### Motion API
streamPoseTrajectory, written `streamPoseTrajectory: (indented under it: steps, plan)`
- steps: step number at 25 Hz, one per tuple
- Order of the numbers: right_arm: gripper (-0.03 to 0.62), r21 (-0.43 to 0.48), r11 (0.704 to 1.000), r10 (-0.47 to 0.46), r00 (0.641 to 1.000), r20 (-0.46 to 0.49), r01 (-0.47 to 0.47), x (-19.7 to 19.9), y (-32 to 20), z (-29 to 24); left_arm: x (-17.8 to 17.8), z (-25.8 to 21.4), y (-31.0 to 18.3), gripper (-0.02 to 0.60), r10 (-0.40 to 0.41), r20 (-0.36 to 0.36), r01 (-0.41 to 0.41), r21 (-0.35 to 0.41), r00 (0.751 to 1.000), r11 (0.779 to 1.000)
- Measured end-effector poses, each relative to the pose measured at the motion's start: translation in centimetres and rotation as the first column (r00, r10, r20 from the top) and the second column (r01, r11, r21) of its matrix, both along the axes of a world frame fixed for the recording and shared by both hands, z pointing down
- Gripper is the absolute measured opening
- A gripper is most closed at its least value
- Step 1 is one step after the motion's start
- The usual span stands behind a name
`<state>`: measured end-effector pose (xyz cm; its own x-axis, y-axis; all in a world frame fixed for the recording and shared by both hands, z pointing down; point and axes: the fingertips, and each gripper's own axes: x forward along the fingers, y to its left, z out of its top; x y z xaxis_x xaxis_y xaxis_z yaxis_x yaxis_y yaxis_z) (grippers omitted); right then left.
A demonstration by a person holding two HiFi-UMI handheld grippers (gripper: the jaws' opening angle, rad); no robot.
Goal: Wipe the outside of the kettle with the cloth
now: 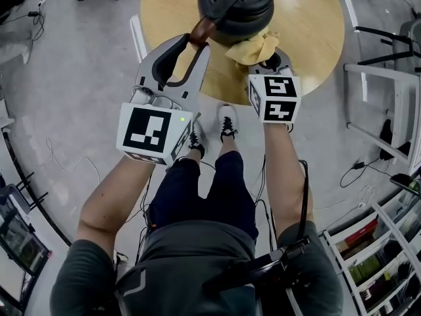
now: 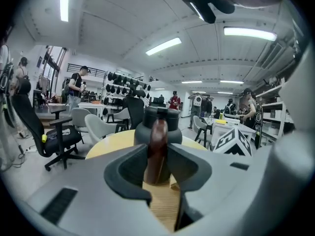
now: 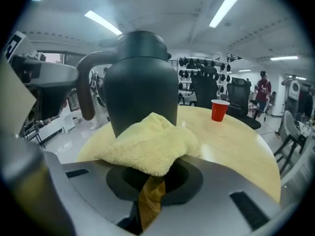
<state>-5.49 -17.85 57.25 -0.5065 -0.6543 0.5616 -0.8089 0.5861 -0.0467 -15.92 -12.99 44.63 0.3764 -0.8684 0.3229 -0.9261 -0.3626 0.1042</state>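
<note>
A dark grey kettle (image 1: 237,4) stands on the round wooden table (image 1: 316,38), also seen as the kettle (image 3: 141,77) filling the right gripper view. My left gripper (image 1: 198,39) is shut on its brown handle (image 2: 157,146), which runs upright between the jaws. My right gripper (image 1: 266,61) is shut on a yellow cloth (image 3: 147,144), and the cloth (image 1: 253,47) is bunched against the kettle's lower side near the table's front edge.
A red cup (image 3: 219,109) stands further back on the table. Office chairs (image 2: 54,132) and other tables with people are around the room. A white rack (image 1: 381,104) and shelves stand to the right of the table.
</note>
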Motion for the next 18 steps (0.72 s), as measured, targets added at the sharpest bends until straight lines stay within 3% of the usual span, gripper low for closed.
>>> streamPoseTrajectory:
  steps: [4,10,14,18]
  plan:
    - [0.063,0.000,1.000,-0.004,1.000,0.020,0.004,0.0,0.6,-2.2,0.2,0.4,0.9,0.126,0.001,-0.011,-0.001,-0.014,1.000,1.000]
    - [0.063,0.155,0.988,-0.030,0.990,0.139,0.008,-2.4,2.1,-11.2,-0.6,0.9,0.4,0.159,0.056,0.101,-0.058,0.016,0.993,0.998]
    - [0.063,0.213,0.976,-0.071,0.982,0.176,0.032,-4.3,2.5,-15.3,0.0,0.7,0.4,0.124,0.149,0.076,-0.151,0.026,0.986,0.988]
    - [0.063,0.208,0.977,-0.084,0.984,0.160,0.049,-5.2,2.5,-14.5,0.3,0.6,0.6,0.123,0.201,0.042,-0.202,0.008,0.979,0.979]
